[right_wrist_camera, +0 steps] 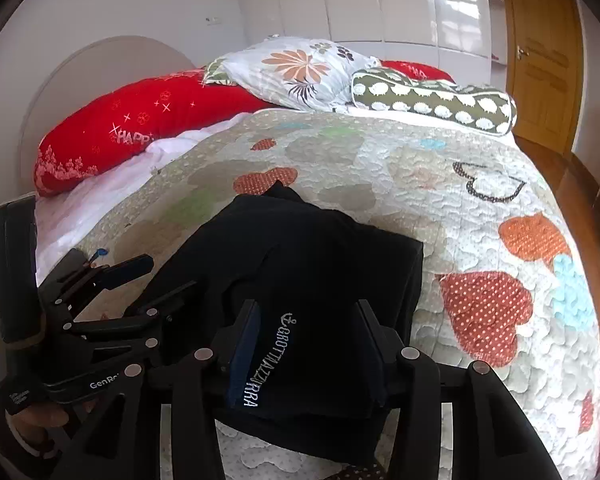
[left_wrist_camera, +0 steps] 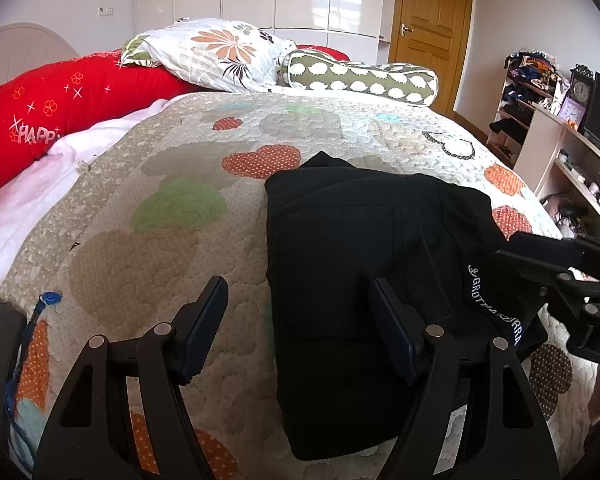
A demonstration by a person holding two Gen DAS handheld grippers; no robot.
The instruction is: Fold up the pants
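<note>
Black pants [left_wrist_camera: 364,264] with white lettering lie folded in a compact stack on the quilted bedspread [left_wrist_camera: 160,200]. My left gripper [left_wrist_camera: 300,320] is open; its left finger hangs over the quilt and its right finger over the stack's left part. It holds nothing. In the right wrist view the pants [right_wrist_camera: 300,264] fill the middle, and my right gripper [right_wrist_camera: 306,336] is open with its fingers either side of the raised near fold that bears the lettering. The left gripper shows there too at the left [right_wrist_camera: 140,280], and the right gripper shows at the right edge of the left wrist view [left_wrist_camera: 548,268].
Pillows line the head of the bed: a red one [left_wrist_camera: 60,104], a floral one [left_wrist_camera: 216,52] and a green patterned bolster [left_wrist_camera: 360,74]. A wooden door [left_wrist_camera: 432,28] and cluttered shelves [left_wrist_camera: 540,120] stand to the right. A blue tag [left_wrist_camera: 52,298] lies on the quilt at the left.
</note>
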